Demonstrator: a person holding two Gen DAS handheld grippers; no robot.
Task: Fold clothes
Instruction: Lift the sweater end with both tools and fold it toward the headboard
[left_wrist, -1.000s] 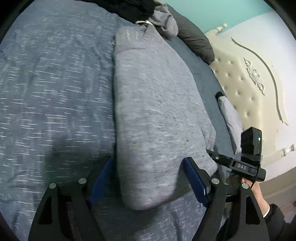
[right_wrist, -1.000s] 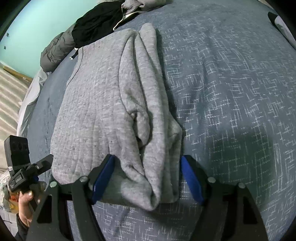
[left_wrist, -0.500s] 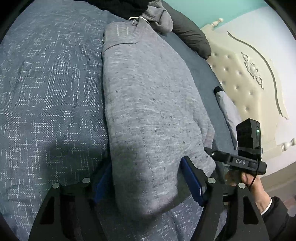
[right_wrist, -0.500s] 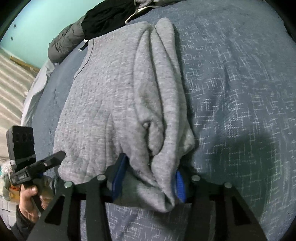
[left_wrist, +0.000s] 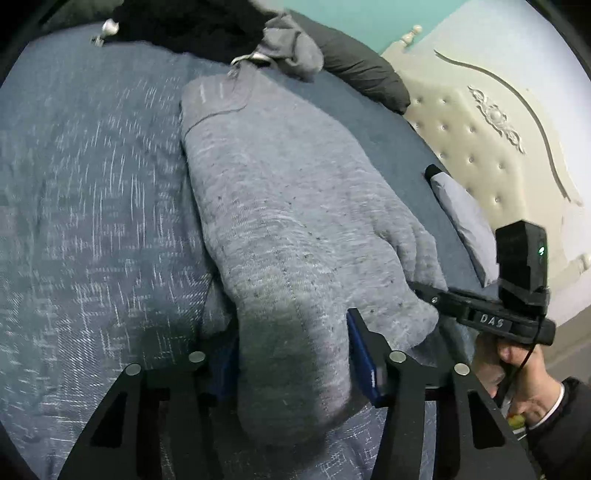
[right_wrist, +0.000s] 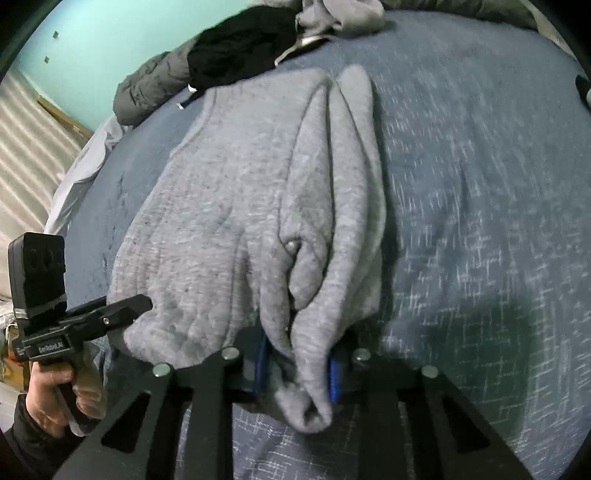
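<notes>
Both grippers have drawn in on the near end of the grey sweatshirt (left_wrist: 295, 229) since a second ago, when their jaws stood wide on either side of the cloth. The left gripper (left_wrist: 291, 354) is closing, and the thick folded edge now fills the gap between its blue pads, which appear to press against it. The right gripper (right_wrist: 295, 365) is closing too, further along: its pads pinch a narrow bunched ridge of fabric, where the tucked sleeve layers gather into a roll. The hem corner on each side looks lifted slightly off the cover. The sweatshirt lies lengthwise on the blue patterned bedspread (left_wrist: 92, 221), already folded into a long strip, collar end far from the cameras. With both near corners caught, the likely next step is to carry this end up and over toward the collar, halving the strip.

Beyond the collar sits a heap of other clothes: a black garment (right_wrist: 240, 48), a pale grey piece (left_wrist: 291, 55) and a dark grey padded jacket (left_wrist: 362, 74). They lie close to where the folded end would land, so the fold could snag on them. A cream tufted headboard (left_wrist: 480, 155) and a small pillow (left_wrist: 461, 225) stand off to one side, clear of the work.
</notes>
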